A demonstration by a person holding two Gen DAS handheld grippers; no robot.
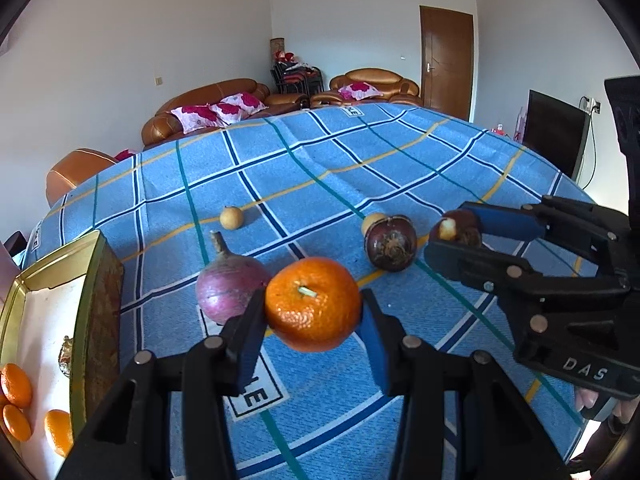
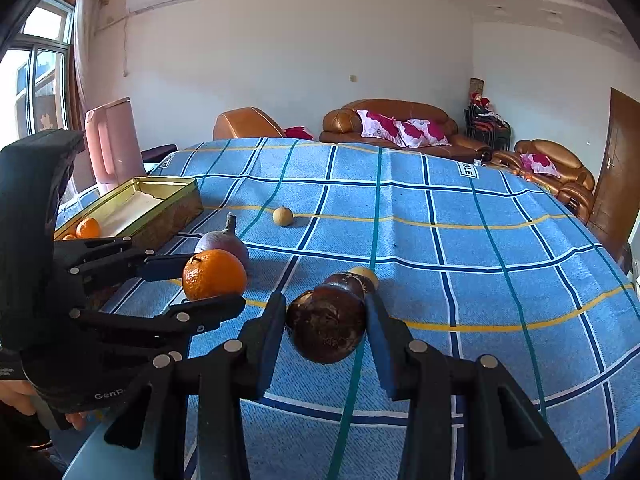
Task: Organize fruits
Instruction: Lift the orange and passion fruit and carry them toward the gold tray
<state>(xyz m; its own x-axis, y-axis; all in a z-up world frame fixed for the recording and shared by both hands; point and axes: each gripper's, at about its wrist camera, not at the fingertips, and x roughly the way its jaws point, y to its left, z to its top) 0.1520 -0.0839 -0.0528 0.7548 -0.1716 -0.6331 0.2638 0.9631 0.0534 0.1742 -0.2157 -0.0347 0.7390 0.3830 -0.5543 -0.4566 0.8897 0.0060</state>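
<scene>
Left gripper (image 1: 314, 320) is clamping a tangerine (image 1: 313, 304) between its blue pads, carrying it clear of the cloth. It looks lifted rather than resting, likely so it can travel over the wall of the tin (image 1: 102, 304) at the left.

The tin is lying open on the blue checked tablecloth (image 1: 320, 168) with other tangerines (image 1: 16, 386) already sitting in it, so like seems to be going with like.

Right gripper (image 2: 326, 326) is squeezing a dark brown fruit (image 2: 326, 322), pads pressing both flanks. In the left camera its pale end is showing past the fingers. Cannot tell whether this fruit is off the cloth or still touching it.

A second dark fruit (image 1: 390, 244) is sitting on the cloth between the two grippers, with a small pale fruit (image 1: 372, 222) just behind, touching or nearly so.

A purple stemmed fruit (image 1: 228, 288) is lying just behind the held tangerine, and another small pale fruit (image 1: 231, 218) is farther back, well apart.

Judgement: both hands are loading at once, one kind per hand. No container for the dark fruit is showing.
</scene>
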